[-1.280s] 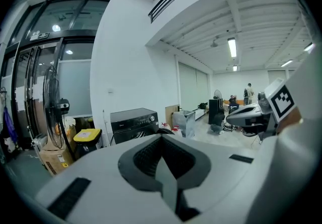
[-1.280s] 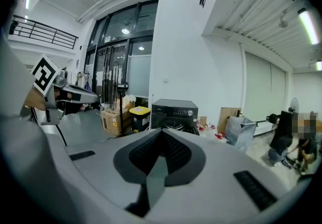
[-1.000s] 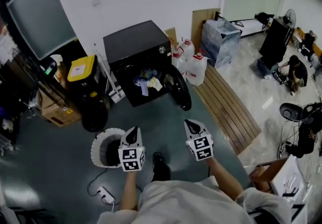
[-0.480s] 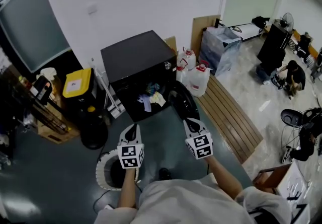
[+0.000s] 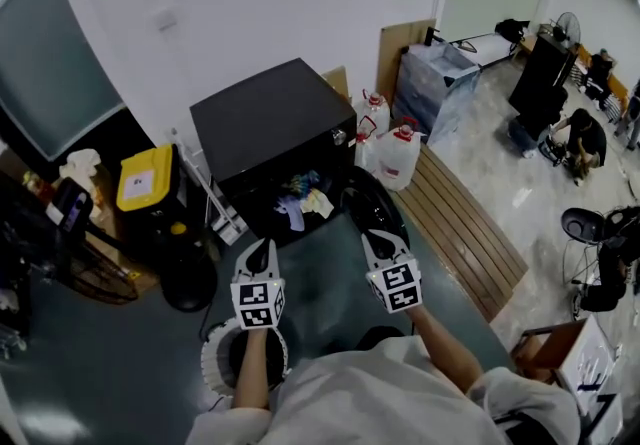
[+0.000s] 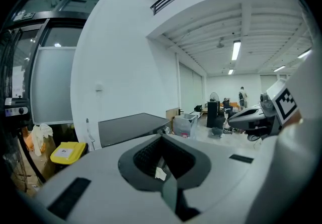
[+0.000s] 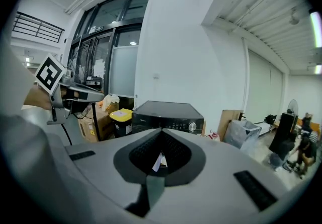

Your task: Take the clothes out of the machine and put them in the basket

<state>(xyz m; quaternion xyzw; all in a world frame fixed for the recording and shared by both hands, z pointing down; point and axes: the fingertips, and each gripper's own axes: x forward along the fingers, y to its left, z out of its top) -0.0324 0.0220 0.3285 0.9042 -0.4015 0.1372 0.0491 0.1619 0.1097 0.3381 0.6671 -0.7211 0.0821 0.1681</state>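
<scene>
Left tongs [image 5: 261, 251] and right tongs [image 5: 374, 239]: both closed together, empty, level with each other just short of the black washing machine [image 5: 262, 118]. Door [image 5: 378, 211] hangs open. Clothes [image 5: 300, 201] heaped in its opening. White laundry basket [image 5: 213, 361] on the floor beneath the left forearm.

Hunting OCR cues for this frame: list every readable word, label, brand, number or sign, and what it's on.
No text can be read in any view.
On the machine, left end of the front panel: a small brand mark, too small to read.
On the yellow lid: a white label, print blurred.
On the square-marker cubes: black-and-white patterns only, no letters or numbers.
</scene>
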